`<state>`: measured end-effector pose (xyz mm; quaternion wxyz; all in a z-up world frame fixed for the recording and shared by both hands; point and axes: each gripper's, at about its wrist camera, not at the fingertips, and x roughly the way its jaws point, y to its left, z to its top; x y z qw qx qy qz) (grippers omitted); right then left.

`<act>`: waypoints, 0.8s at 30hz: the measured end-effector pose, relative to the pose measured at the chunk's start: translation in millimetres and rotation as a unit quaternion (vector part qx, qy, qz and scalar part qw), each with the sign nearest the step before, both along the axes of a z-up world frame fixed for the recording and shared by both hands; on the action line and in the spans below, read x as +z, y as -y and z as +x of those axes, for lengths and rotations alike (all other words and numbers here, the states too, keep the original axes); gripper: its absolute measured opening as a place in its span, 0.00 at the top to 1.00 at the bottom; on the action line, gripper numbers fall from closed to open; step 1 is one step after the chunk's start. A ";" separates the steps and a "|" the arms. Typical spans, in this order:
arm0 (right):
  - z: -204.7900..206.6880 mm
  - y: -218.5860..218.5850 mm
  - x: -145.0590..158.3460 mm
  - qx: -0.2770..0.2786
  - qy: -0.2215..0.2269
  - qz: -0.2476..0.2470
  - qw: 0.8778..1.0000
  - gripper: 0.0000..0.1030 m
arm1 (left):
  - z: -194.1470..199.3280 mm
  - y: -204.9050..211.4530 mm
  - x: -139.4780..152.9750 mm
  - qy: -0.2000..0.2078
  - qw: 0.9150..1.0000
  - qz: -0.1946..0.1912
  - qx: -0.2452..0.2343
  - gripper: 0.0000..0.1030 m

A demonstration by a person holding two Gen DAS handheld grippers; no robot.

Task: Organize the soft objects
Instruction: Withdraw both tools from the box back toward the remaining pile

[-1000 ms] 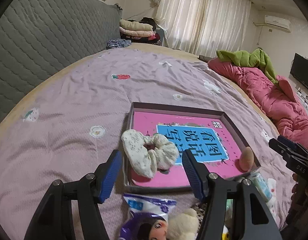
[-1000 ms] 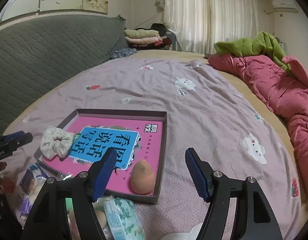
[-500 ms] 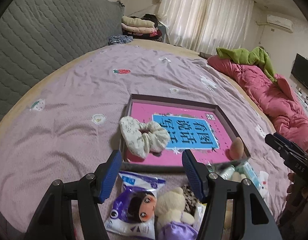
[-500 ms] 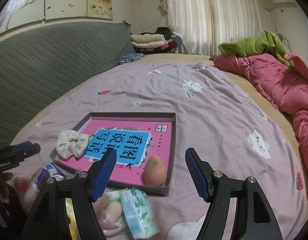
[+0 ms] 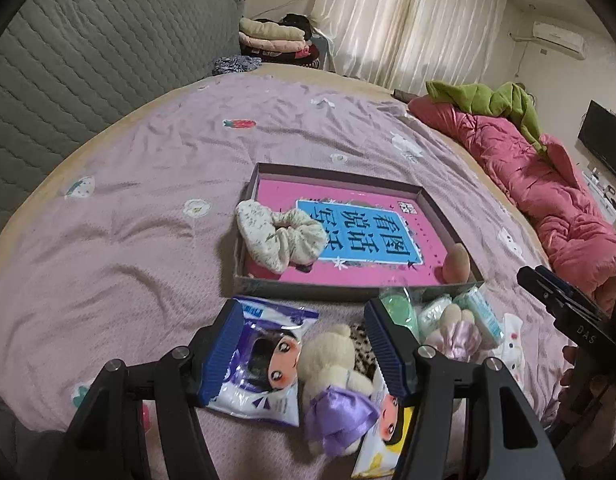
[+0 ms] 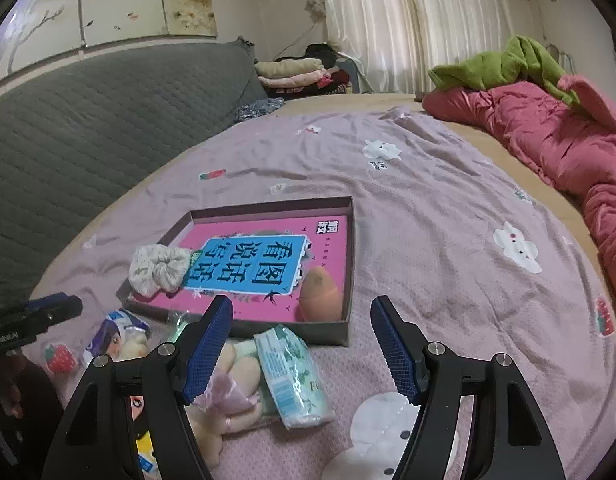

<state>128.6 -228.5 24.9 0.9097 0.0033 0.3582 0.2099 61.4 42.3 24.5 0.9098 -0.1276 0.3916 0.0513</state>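
Observation:
A shallow grey box [image 5: 348, 292] [image 6: 350, 264] with a pink and blue printed floor lies on the bed. In it rest a cream floral scrunchie [image 5: 280, 236] [image 6: 158, 268] at its near left corner and an orange makeup sponge [image 5: 456, 264] [image 6: 320, 300] at its near right. In front of the box lies a heap: a cartoon-face packet [image 5: 260, 368] [image 6: 116, 332], a beige plush in a purple dress [image 5: 336, 380] [image 6: 228, 384], and a green-white tissue pack [image 5: 480, 312] [image 6: 292, 376]. My left gripper [image 5: 304, 352] hangs open over the packet and plush. My right gripper [image 6: 302, 348] is open above the tissue pack.
The lilac bedsheet [image 5: 148, 200] spreads wide to the left and beyond the box. A pink duvet [image 5: 548, 184] with a green cloth [image 6: 504, 64] lies along the right. A grey quilted headboard [image 5: 68, 60] and folded laundry [image 6: 292, 70] are at the back.
Both grippers have drawn back from the box, so the heap of soft items in front of it now shows under them. Both stay open; scrunchie and sponge have not moved.

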 end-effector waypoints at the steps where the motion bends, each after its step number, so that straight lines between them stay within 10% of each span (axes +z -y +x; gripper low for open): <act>1: -1.9 -0.9 -0.4 0.001 0.000 -0.004 1.000 0.29 | -2.0 -0.4 -0.3 -0.002 1.000 -0.002 -0.001 0.39; 24: -37.8 -9.3 -16.0 0.004 -0.036 -0.033 0.999 0.29 | -26.2 23.8 -29.7 -0.060 0.997 -0.004 -0.052 0.39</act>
